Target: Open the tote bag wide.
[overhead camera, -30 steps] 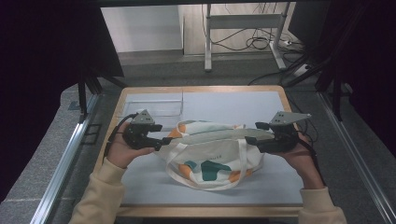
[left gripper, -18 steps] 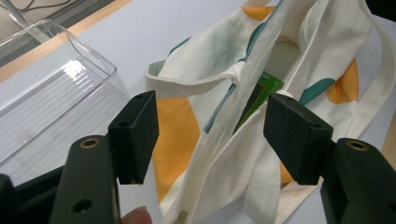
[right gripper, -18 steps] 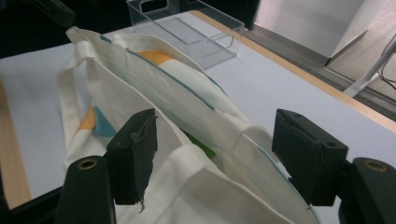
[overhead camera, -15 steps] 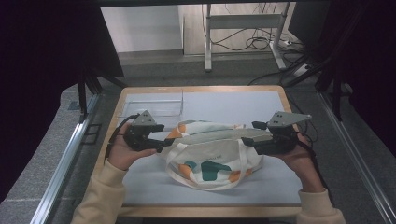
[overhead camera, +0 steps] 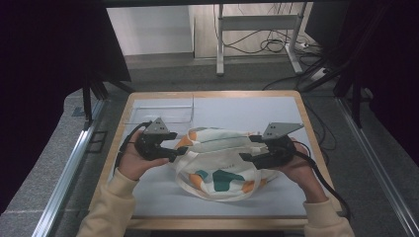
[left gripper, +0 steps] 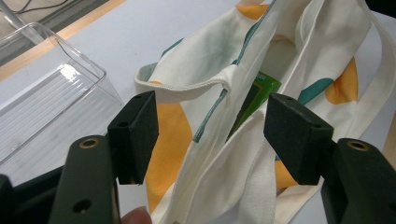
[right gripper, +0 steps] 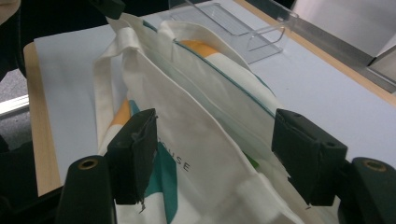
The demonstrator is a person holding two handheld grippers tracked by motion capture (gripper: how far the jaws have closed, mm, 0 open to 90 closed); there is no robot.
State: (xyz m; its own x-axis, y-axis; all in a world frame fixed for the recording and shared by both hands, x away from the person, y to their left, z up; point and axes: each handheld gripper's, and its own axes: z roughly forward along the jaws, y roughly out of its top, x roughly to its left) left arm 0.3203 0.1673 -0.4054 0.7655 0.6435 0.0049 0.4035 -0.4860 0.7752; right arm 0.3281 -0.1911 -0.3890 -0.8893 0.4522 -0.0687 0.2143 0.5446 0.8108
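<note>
Left gripper [overhead camera: 182, 151] at tote bag's [overhead camera: 220, 163] left end, jaws wide, bag rim and strap loose between pads, not pinched. Green item [left gripper: 259, 95] peeking inside bag, just ahead. Right gripper [overhead camera: 249, 149] at bag's right end, jaws wide too, cloth between, no squeeze.

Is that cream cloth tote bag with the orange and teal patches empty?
No. In the left gripper view, the cream cloth tote bag gapes at its mouth, and a green flat item shows inside; what it is I cannot tell.
</note>
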